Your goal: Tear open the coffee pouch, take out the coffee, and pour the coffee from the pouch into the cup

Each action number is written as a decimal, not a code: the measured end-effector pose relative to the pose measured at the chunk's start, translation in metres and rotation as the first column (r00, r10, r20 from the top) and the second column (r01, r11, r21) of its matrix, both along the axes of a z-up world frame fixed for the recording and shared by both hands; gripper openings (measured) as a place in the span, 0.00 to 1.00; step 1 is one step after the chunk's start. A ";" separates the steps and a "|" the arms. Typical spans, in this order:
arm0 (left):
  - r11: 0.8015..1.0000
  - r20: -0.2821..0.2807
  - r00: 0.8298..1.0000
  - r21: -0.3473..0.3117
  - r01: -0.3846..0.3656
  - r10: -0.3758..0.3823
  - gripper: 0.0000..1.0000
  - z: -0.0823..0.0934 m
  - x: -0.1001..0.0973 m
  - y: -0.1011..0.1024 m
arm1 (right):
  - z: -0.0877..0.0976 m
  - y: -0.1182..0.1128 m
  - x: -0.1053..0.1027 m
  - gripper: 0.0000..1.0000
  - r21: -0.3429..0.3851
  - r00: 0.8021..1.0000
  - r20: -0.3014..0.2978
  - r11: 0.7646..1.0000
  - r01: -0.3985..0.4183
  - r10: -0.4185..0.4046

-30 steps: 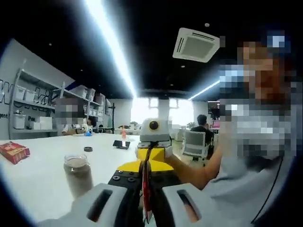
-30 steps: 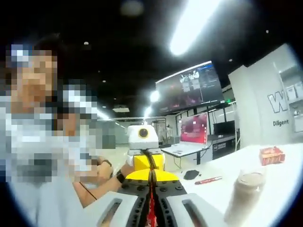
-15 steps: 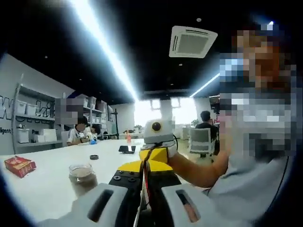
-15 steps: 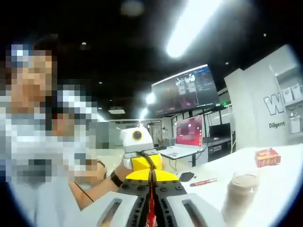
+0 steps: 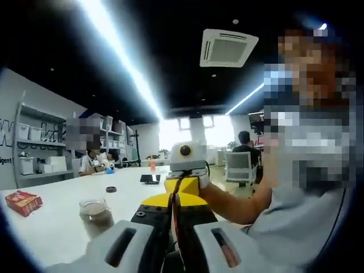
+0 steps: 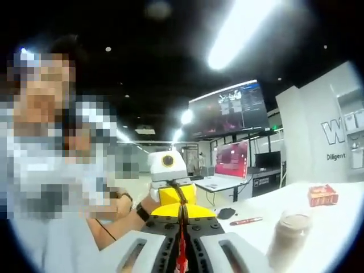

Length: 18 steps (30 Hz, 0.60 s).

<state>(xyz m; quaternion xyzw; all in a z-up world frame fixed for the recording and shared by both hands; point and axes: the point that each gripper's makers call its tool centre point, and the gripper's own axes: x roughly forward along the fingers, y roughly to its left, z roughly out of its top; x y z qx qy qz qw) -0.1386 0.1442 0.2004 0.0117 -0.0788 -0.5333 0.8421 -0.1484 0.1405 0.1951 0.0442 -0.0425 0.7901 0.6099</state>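
Above table (image 5: 51, 227), pouch (image 6: 181, 250) between grippers (image 6: 181, 257)

Counter (image 5: 51, 227) – smooth white, matt with faint sheen. Cup (image 5: 95, 210) – clear glossy plastic, brown contents showing through; looks frosted in the right gripper view. Left gripper (image 5: 173, 259) fingers (image 5: 122, 247) – light grey matt plastic; right gripper (image 6: 181, 261) the same, with a yellow glossy plastic body. Coffee pouch (image 6: 181, 250) – thin red glossy film, seen edge-on. Red box (image 6: 322, 195) – printed cardboard, slight gloss.
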 end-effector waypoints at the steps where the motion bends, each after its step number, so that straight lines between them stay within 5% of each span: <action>1: 1.000 0.000 1.000 -0.002 0.002 -0.002 0.05 0.001 0.000 0.000 | 0.000 0.000 0.000 0.02 0.001 1.000 0.006 1.000 -0.001 0.001; 3: 1.000 -0.013 1.000 0.001 0.001 -0.001 0.04 0.001 0.000 0.000 | 0.000 0.001 0.000 0.02 0.004 1.000 0.029 1.000 0.005 -0.006; 5: 1.000 -0.095 0.995 -0.007 0.019 -0.020 0.03 -0.001 -0.002 -0.001 | 0.000 0.000 -0.002 0.02 0.003 0.999 0.044 1.000 -0.007 0.006; 11: 0.998 -0.110 0.993 -0.041 0.042 -0.046 0.03 0.003 -0.007 -0.003 | 0.005 -0.001 -0.008 0.03 0.049 0.993 0.120 0.998 -0.027 0.021; 18: 0.997 -0.143 0.987 -0.048 0.066 -0.072 0.02 0.001 -0.012 -0.006 | 0.004 -0.002 -0.011 0.03 0.044 0.994 0.107 0.998 -0.042 0.037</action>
